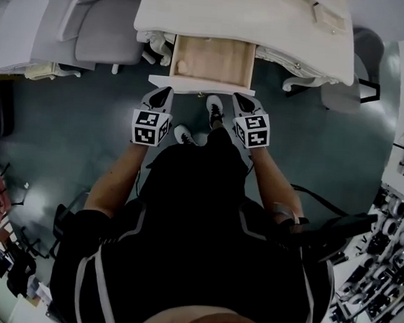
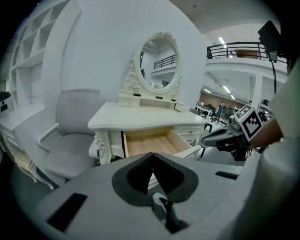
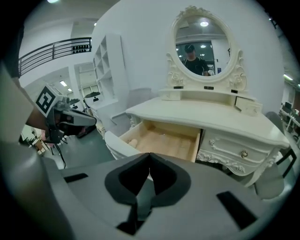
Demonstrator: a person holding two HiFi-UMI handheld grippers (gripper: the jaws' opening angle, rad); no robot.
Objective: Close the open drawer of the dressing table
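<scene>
The white dressing table (image 1: 265,21) stands straight ahead, its wooden drawer (image 1: 211,59) pulled out towards me with the white front panel (image 1: 200,84) nearest. A small pale object (image 1: 182,67) lies in the drawer's left front corner. My left gripper (image 1: 162,96) hovers just short of the panel's left end and is shut on nothing. My right gripper (image 1: 242,101) hovers at the right end, also shut and empty. The left gripper view shows the drawer (image 2: 150,142) beyond the left gripper (image 2: 151,157). The right gripper view shows the drawer (image 3: 164,140) past the right gripper (image 3: 150,157).
A grey padded chair (image 1: 104,28) stands left of the table, another chair (image 1: 343,91) at its right. An oval mirror (image 3: 203,47) tops the table; a closed drawer with a knob (image 3: 243,153) sits right of the open one. My shoes (image 1: 214,110) are below the panel.
</scene>
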